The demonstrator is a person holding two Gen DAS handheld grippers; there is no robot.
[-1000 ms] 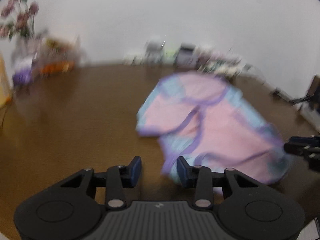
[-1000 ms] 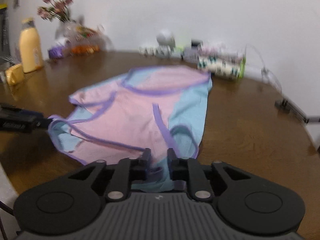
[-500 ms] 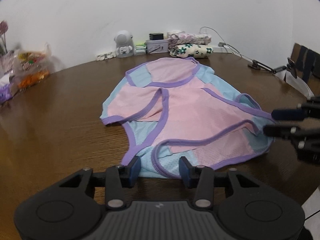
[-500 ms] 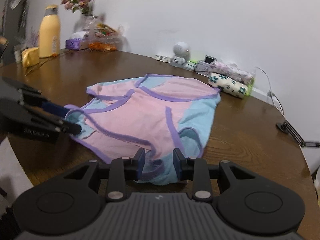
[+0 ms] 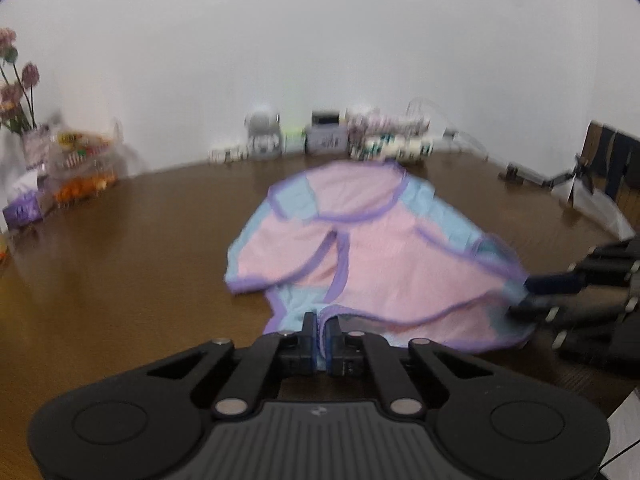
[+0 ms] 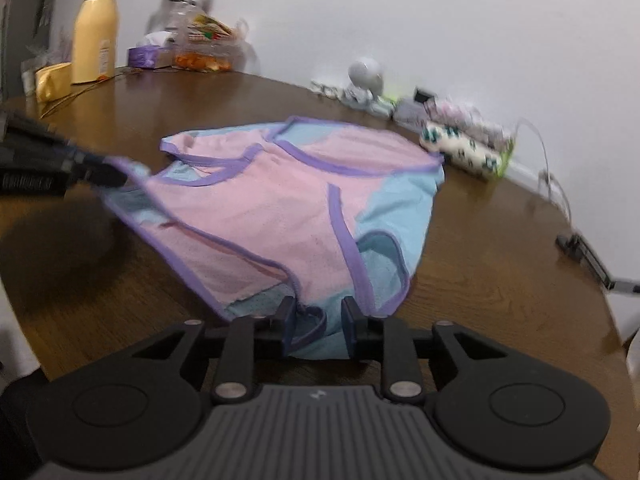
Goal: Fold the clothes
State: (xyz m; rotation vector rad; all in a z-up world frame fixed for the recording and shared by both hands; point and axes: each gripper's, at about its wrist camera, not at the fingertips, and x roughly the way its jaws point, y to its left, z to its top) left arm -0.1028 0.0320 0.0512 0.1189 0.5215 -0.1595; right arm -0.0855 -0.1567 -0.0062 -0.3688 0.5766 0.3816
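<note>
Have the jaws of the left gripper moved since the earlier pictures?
Yes. The left gripper has just closed its jaws on the garment's near hem.

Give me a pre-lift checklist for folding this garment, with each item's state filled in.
1. Left claw clamped on the garment hem: ok; it has just closed on the purple edge.
2. Right claw clamped: not ok; its jaws have just been opening, cloth sits between them unpinched.
3. Garment flat on the table: not ok; flaps overlap.
4. Fold path clear of the clutter by the wall: ok.
5. Bottle away from garment: ok.
</note>
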